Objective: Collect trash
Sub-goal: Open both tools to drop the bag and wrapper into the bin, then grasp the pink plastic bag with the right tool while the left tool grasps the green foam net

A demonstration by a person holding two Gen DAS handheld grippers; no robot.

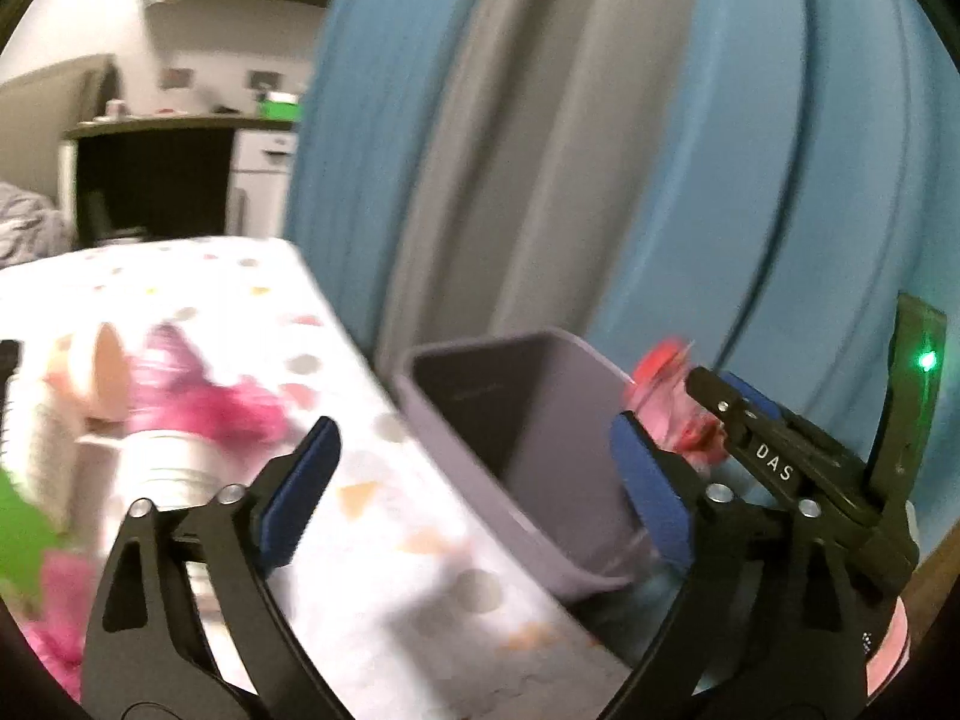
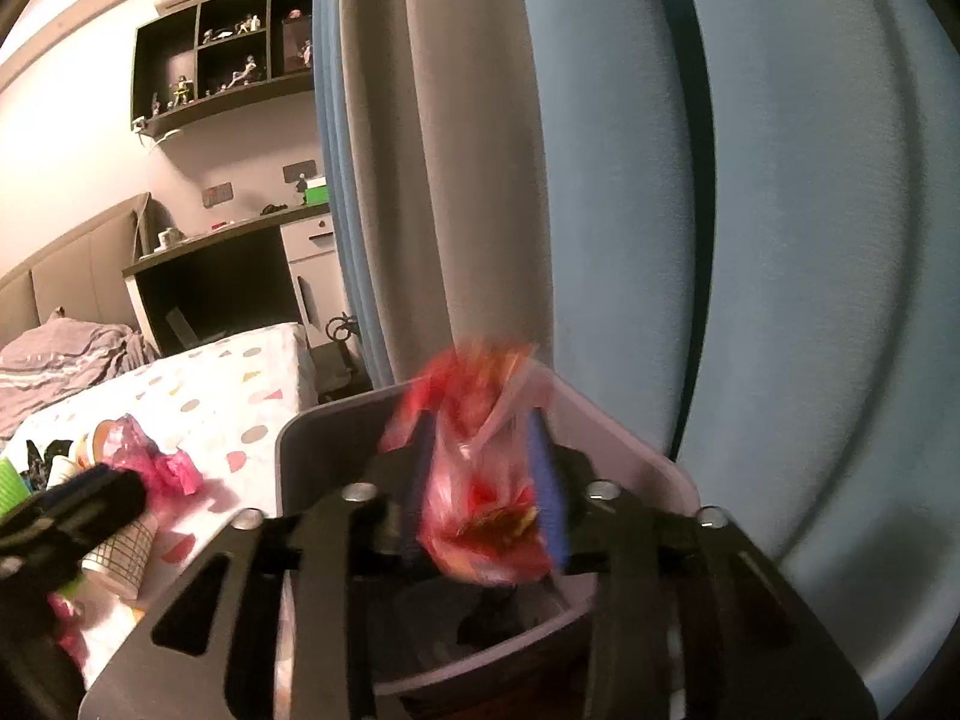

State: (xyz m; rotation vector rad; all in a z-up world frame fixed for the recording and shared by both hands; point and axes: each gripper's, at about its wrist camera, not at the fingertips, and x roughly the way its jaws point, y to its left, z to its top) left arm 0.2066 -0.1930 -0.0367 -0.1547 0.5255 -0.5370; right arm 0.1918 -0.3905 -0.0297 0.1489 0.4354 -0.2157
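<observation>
My right gripper (image 2: 486, 468) is shut on a red and clear plastic wrapper (image 2: 480, 480) and holds it over the grey trash bin (image 2: 624, 450). In the left wrist view the same wrapper (image 1: 666, 402) shows beside the right gripper (image 1: 678, 408) at the bin's (image 1: 576, 480) right rim. My left gripper (image 1: 474, 456) is open and empty, above the table edge next to the bin. More trash lies on the spotted tablecloth (image 1: 372, 516): pink crumpled plastic (image 1: 204, 396), paper cups (image 1: 168, 468) and a green item (image 1: 18, 516).
Blue and grey curtains (image 1: 600, 150) hang behind the bin. A dark desk (image 2: 210, 282) with white drawers and a bed (image 2: 72, 354) stand at the far left. Wall shelves (image 2: 222, 54) with figurines are above.
</observation>
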